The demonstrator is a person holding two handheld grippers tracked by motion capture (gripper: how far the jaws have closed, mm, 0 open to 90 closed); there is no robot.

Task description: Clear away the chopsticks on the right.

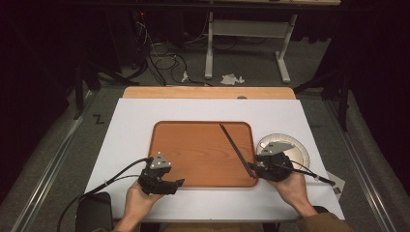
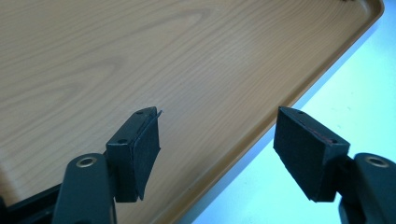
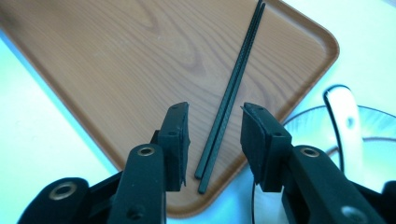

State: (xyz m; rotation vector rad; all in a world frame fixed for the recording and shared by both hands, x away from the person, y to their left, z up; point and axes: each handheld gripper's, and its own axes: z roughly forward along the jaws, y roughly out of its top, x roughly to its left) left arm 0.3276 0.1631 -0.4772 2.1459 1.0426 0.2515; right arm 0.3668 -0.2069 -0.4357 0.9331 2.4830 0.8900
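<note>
Right gripper [image 3: 214, 140]: jaws apart, released, pads clear of the chopsticks [image 3: 233, 88]. Chopsticks: paired side by side, lying on the tray [image 1: 193, 154] along its right portion, near ends at the tray's near rim, between the open jaws without contact. Far ends angled toward the tray's far edge. Left gripper [image 2: 217, 154]: jaws wide apart, released, nothing between them, positioned over the tray's near-left rim. Plate [image 1: 300, 145]: just right of the tray, on the white sheet [image 1: 130, 125], with a white spoon [image 3: 348, 123] in it.
</note>
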